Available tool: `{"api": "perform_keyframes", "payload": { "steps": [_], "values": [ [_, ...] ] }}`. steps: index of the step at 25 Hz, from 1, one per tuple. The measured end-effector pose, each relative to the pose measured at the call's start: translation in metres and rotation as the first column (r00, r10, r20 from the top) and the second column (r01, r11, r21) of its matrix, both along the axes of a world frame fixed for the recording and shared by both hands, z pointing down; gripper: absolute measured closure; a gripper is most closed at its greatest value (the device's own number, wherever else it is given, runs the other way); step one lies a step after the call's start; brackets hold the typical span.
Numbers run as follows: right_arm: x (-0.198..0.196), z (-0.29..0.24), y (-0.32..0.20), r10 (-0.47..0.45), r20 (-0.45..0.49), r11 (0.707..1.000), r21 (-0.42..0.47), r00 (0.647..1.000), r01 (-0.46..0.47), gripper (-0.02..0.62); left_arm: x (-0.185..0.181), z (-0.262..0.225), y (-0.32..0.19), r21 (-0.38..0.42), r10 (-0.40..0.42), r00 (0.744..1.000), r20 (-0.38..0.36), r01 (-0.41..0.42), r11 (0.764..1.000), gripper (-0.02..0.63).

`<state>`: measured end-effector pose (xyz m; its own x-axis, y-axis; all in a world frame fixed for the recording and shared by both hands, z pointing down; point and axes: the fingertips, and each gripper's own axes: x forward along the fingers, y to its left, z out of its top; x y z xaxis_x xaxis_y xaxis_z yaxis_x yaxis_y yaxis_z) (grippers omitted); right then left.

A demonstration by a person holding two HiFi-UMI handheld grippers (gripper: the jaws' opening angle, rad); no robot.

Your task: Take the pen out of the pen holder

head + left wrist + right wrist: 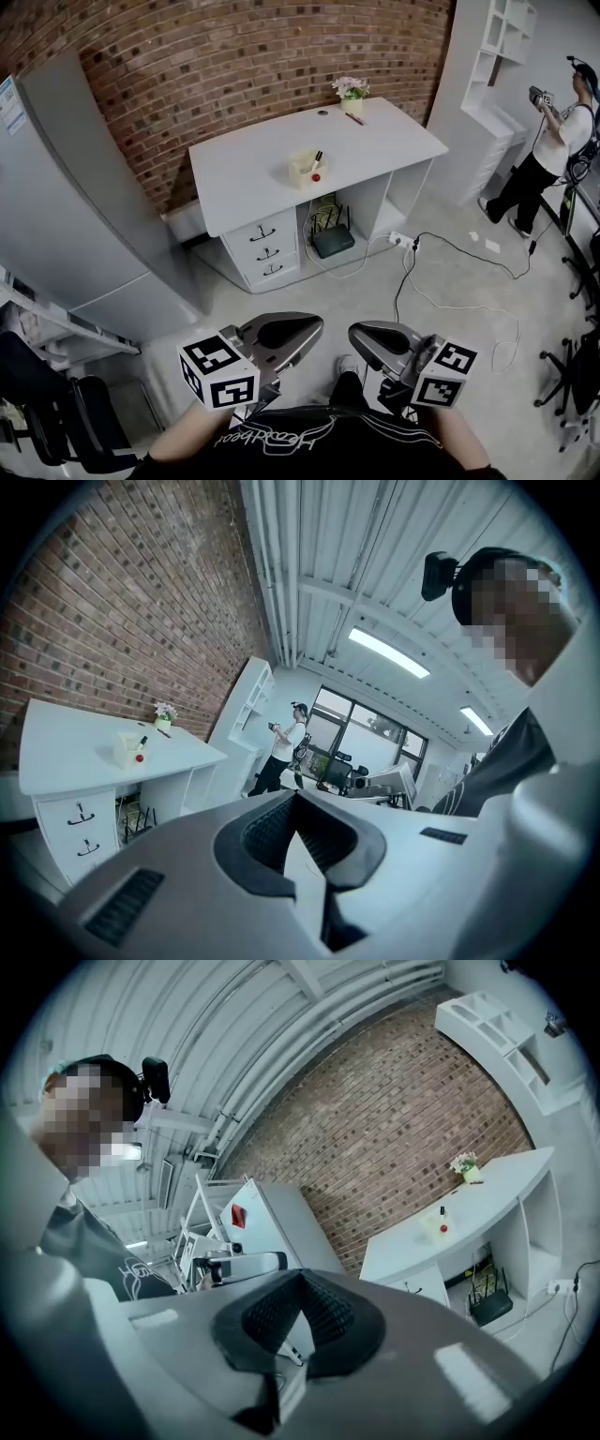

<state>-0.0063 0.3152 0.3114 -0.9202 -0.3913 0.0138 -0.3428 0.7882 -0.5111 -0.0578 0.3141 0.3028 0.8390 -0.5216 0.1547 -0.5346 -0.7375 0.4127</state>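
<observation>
Head view showed left tongs point(307, 330) and right tongs point(362, 336) closed on nothing, well apart from the pen point(318, 158) in its pen holder point(303, 172) on the desk point(246, 173).

Pen point(318, 157) tiny, half inside pen holder point(304, 172)

The desk point(281, 159) is white. On it, the pen holder point(304, 170) is pale yellow, the pen point(318, 158) black, with a red spot point(316, 177) beside it. Behind the desk, the brick wall point(234, 56) is red-brown with pale mortar lines. Under the desk sits a black router point(333, 241). Nearer than the desk, the left gripper point(309, 328) and right gripper point(361, 336) are grey, and their cubes point(220, 373) carry black-and-white square markers.
</observation>
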Motion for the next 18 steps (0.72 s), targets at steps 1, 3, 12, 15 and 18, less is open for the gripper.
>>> {"api": "perform_keyframes", "payload": {
  "steps": [1,3,12,15,18],
  "values": [
    [0.003,0.000,-0.005,0.002,0.004,1.000,-0.005,1.000,-0.002,0.592,0.003,0.001,-0.004,-0.003,-0.001,1.000,0.004,0.001,1.000,0.604],
    [0.009,0.003,-0.015,0.004,0.009,1.000,-0.015,1.000,-0.004,0.592,0.009,0.003,-0.013,-0.012,-0.001,1.000,0.012,0.001,1.000,0.604],
    [0.033,0.016,-0.072,-0.025,0.044,0.998,-0.053,0.999,0.027,0.592,0.031,0.020,-0.071,-0.063,-0.049,0.998,0.035,0.051,0.997,0.604],
    [0.043,0.019,-0.099,-0.033,0.051,0.998,-0.058,0.998,0.036,0.592,0.038,0.025,-0.101,-0.082,-0.091,0.994,0.053,0.095,0.992,0.604],
    [0.054,0.023,-0.127,-0.032,0.041,0.998,-0.053,0.999,0.034,0.592,0.050,0.032,-0.127,-0.102,-0.100,0.993,0.066,0.106,0.989,0.604]
  ]
}}
